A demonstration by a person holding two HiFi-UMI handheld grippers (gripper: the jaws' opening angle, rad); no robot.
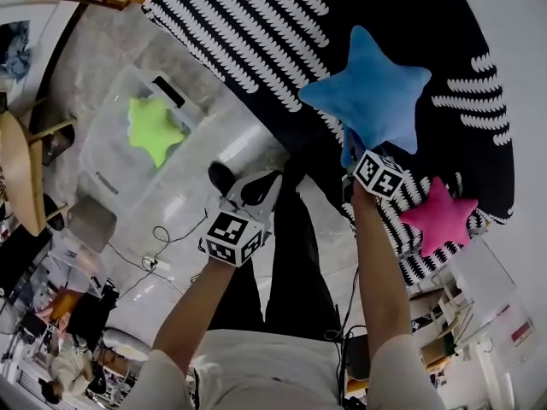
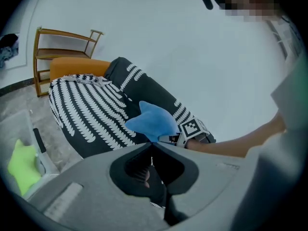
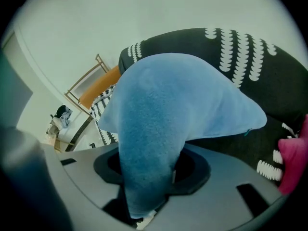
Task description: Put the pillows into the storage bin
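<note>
- Right gripper [image 1: 353,157]: clamped on an arm of the blue star pillow [image 1: 372,92]
- Left gripper [image 2: 152,148]: jaws together (nothing between)
- Green star pillow [image 1: 154,129] in storage bin [image 1: 101,148], 10 o'clock

Plain white wall [image 2: 168,42], pale grey marbled floor [image 1: 85,41], black bean-bag sofa with white scallop stripes [image 1: 256,15] against the wall, wooden shelf rack [image 2: 62,42] and orange cushion [image 2: 77,67] just beside the sofa, round wooden table [image 1: 19,178] at the floor's left edge, thin black cable [image 1: 162,233] on the floor, soft even light
</note>
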